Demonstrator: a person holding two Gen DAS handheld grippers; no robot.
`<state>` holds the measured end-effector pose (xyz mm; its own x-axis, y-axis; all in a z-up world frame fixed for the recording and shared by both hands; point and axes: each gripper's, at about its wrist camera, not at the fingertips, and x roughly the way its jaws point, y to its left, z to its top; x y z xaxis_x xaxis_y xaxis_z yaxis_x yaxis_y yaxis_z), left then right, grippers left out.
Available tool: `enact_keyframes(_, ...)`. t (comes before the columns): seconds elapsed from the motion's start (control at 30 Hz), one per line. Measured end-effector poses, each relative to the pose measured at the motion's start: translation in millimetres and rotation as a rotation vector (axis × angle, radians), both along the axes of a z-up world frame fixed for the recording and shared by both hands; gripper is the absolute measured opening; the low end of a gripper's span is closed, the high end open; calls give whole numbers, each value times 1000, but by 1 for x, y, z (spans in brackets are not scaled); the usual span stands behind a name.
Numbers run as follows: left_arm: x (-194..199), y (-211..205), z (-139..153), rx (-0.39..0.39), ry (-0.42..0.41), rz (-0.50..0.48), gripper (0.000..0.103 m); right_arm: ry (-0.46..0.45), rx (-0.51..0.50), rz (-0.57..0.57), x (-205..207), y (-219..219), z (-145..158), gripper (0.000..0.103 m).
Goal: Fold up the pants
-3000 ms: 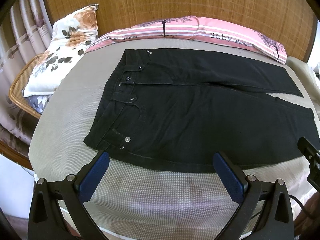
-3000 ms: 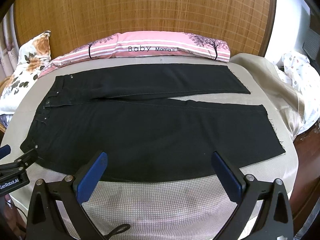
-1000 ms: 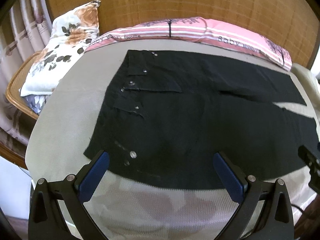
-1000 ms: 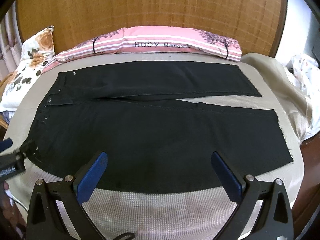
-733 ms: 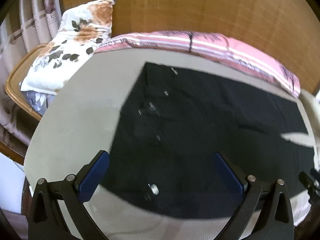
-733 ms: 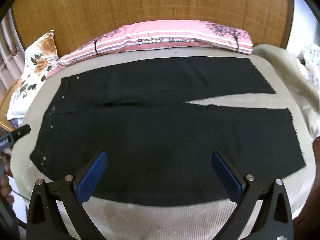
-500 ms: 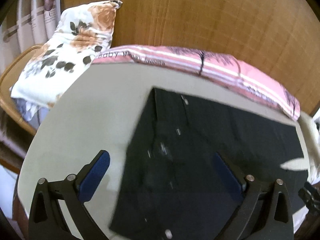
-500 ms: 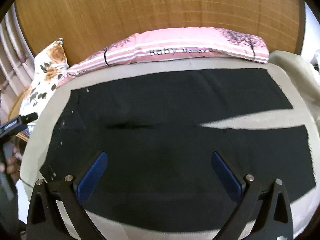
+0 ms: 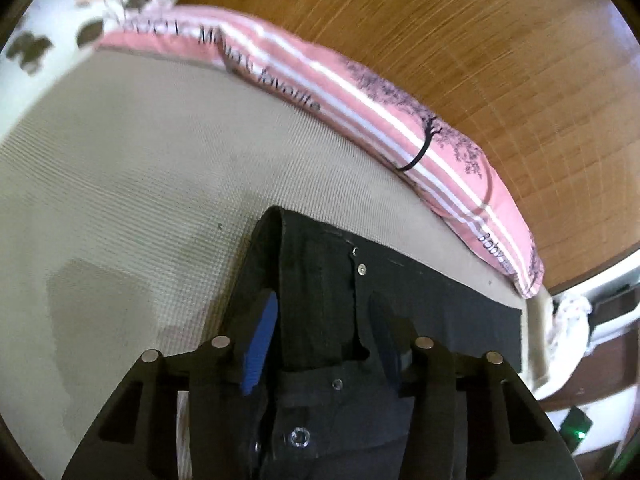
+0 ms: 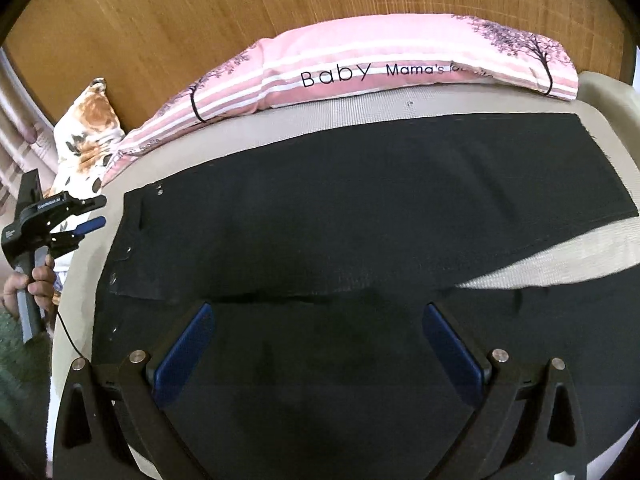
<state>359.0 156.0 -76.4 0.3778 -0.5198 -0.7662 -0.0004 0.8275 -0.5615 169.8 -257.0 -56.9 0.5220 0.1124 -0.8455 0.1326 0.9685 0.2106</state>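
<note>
Our left tool (image 9: 320, 336) is pinching the waistband corner of the black pants (image 10: 360, 216), which run lengthwise across the bed (image 9: 120, 168) with the waist on our left, while the right tool (image 10: 318, 340) hovers open over mid-leg.

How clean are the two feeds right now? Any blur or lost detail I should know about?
Left wrist view: motion-smeared at the top, the floral pillow and the pink pillow lettering streaked, though the left claw and the pants waistband rivets stay readable. Right wrist view: sharper, "Baby" legible, but the black cloth shows almost no fold detail; fisheye bends the bed edge.
</note>
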Motion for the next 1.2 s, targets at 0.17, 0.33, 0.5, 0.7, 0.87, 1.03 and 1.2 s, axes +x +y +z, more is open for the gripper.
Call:
enact_keyframes(0.17,11,2,-22,-18,50,-18,47,8,-37,18,20,4,-9,103)
enact_keyframes(0.33,22,-6,-36,-68,73,-53,35,20,-25,29,35,7,-19,103)
enact_keyframes(0.5,43,-17,-38,-106,60,-90,31,30,-26,39,44,7,-27,103)
enact_keyframes(0.7,72,-21,-49,-147,63,-101,31,18,-13,41,54,3,-29,103)
enact_keyframes(0.87,71,-18,-52,-147,36,-75,16,7,-29,67,66,0,-28,103)
enact_keyframes(1.03,51,-15,-29,-171,-62,-36,9,4,-43,167,90,-11,-23,103)
enact_keyframes(1.2,15,-32,19,-135,-260,-72,8,15,-63,324,125,-29,-16,103)
